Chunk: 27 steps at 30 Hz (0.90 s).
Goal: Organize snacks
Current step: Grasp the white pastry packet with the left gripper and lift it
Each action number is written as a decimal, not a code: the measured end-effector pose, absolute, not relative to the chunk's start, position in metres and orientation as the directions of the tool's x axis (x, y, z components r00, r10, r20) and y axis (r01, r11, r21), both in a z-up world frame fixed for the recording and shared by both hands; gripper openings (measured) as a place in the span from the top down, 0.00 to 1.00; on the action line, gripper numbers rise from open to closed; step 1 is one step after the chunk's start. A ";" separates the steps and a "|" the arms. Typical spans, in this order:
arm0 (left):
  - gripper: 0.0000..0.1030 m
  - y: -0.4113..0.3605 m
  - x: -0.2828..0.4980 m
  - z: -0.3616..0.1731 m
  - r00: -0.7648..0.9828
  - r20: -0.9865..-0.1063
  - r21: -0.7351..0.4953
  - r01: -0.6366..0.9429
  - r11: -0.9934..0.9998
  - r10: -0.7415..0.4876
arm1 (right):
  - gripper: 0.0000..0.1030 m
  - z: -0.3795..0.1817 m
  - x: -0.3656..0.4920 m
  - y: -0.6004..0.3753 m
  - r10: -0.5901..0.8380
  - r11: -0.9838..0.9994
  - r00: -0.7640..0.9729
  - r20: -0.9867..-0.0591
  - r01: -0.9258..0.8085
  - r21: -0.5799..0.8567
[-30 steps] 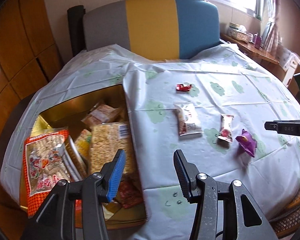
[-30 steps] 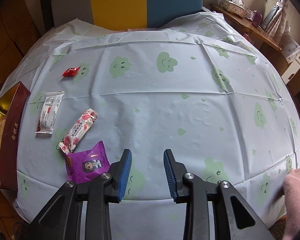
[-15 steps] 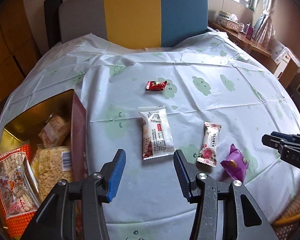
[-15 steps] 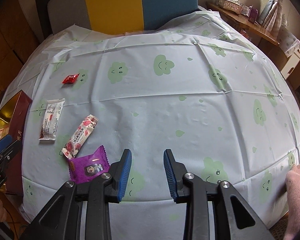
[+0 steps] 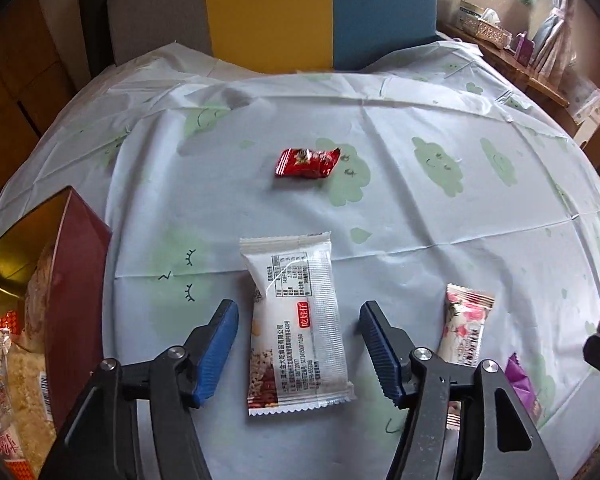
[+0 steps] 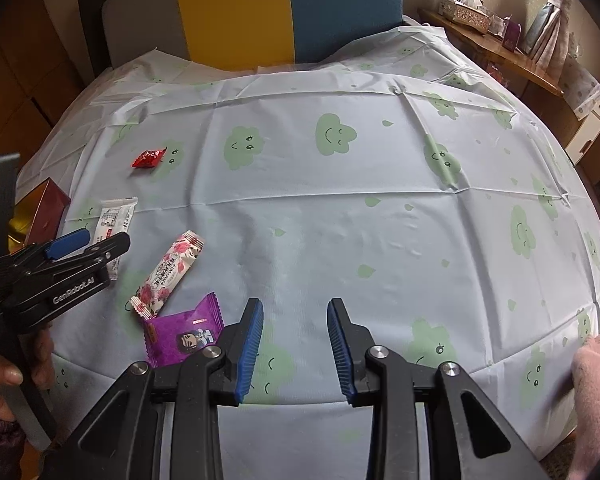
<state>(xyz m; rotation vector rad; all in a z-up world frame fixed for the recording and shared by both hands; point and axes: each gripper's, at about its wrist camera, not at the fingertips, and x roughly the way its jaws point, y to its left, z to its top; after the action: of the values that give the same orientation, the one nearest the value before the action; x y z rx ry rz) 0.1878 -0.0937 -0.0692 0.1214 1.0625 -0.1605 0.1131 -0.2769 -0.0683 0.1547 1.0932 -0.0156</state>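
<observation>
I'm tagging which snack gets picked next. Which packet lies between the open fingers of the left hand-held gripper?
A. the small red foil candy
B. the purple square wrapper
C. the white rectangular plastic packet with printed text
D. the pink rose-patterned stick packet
C: in the left wrist view the white rectangular plastic packet lies flat on the cloth between the opening jaws of the left hand-held gripper, untouched.

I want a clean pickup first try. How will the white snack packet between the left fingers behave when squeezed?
The white snack packet lies flat with crimped ends, so it is probably light and may sag if gripped at one end. Its glossy film looks slippery and likely to crinkle. The left gripper is opening astride it, not yet touching; a pinch across the middle seems safest.
</observation>
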 end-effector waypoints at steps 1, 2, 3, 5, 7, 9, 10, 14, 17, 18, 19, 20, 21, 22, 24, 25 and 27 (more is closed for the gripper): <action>0.39 -0.095 0.185 -0.069 0.501 -0.863 0.032 0.186 0.982 -0.067 | 0.67 -0.068 0.113 -0.276 0.066 0.989 0.460 -0.886 0.087 0.118; 0.39 -0.096 0.183 -0.070 0.513 -0.856 0.043 0.187 0.981 -0.060 | 0.67 -0.068 0.113 -0.276 0.066 0.989 0.460 -0.885 0.085 0.117; 0.45 -0.098 0.181 -0.070 0.522 -0.850 0.040 0.195 0.980 -0.070 | 0.67 -0.068 0.114 -0.276 0.064 0.990 0.460 -0.886 0.084 0.115; 0.63 -0.100 0.175 -0.069 0.541 -0.838 0.046 0.207 0.977 -0.075 | 0.67 -0.070 0.114 -0.276 0.062 0.990 0.455 -0.888 0.083 0.112; 0.65 -0.103 0.171 -0.069 0.557 -0.828 0.068 0.210 0.975 -0.062 | 0.67 -0.070 0.115 -0.276 0.061 0.991 0.455 -0.888 0.081 0.110; 0.66 -0.104 0.165 -0.069 0.566 -0.822 0.079 0.216 0.973 -0.059 | 0.67 -0.070 0.115 -0.275 0.058 0.991 0.456 -0.888 0.078 0.105; 0.66 -0.104 0.161 -0.068 0.567 -0.821 0.077 0.220 0.972 -0.064 | 0.67 -0.070 0.115 -0.275 0.055 0.992 0.456 -0.888 0.078 0.102; 0.66 -0.104 0.139 -0.066 0.570 -0.818 0.077 0.249 0.965 -0.082 | 0.67 -0.070 0.116 -0.275 0.051 0.992 0.456 -0.888 0.081 0.098; 0.66 -0.100 0.116 -0.066 0.574 -0.814 0.082 0.275 0.958 -0.094 | 0.67 -0.070 0.116 -0.273 0.048 0.992 0.460 -0.887 0.078 0.094; 0.66 -0.099 0.108 -0.066 0.579 -0.810 0.092 0.283 0.955 -0.093 | 0.67 -0.069 0.116 -0.273 0.048 0.993 0.461 -0.886 0.077 0.094; 0.66 -0.098 0.099 -0.065 0.586 -0.805 0.105 0.292 0.951 -0.091 | 0.67 -0.069 0.116 -0.273 0.046 0.993 0.463 -0.885 0.076 0.092; 0.66 -0.097 0.092 -0.065 0.591 -0.802 0.112 0.299 0.947 -0.092 | 0.67 -0.069 0.116 -0.273 0.042 0.993 0.463 -0.885 0.078 0.088; 0.66 -0.096 0.087 -0.064 0.591 -0.801 0.113 0.309 0.944 -0.097 | 0.67 -0.070 0.116 -0.273 0.038 0.993 0.462 -0.886 0.079 0.084; 0.66 -0.094 0.082 -0.065 0.589 -0.801 0.109 0.319 0.941 -0.107 | 0.67 -0.070 0.116 -0.273 0.034 0.994 0.460 -0.887 0.080 0.080; 0.66 -0.089 0.079 -0.067 0.587 -0.801 0.097 0.320 0.942 -0.117 | 0.67 -0.070 0.115 -0.272 0.029 0.995 0.460 -0.888 0.074 0.071; 0.65 -0.086 0.078 -0.068 0.590 -0.797 0.082 0.313 0.946 -0.126 | 0.67 -0.070 0.115 -0.271 0.025 0.995 0.461 -0.887 0.071 0.065; 0.65 -0.086 0.075 -0.070 0.605 -0.785 0.082 0.315 0.945 -0.134 | 0.67 -0.070 0.115 -0.270 0.017 0.996 0.462 -0.887 0.068 0.055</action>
<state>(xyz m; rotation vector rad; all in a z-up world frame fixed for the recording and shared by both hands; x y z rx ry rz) 0.0747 -0.0857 -0.0697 0.2214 0.8851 -0.2621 0.1149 -0.2698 -0.0704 0.0862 1.0909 -0.0314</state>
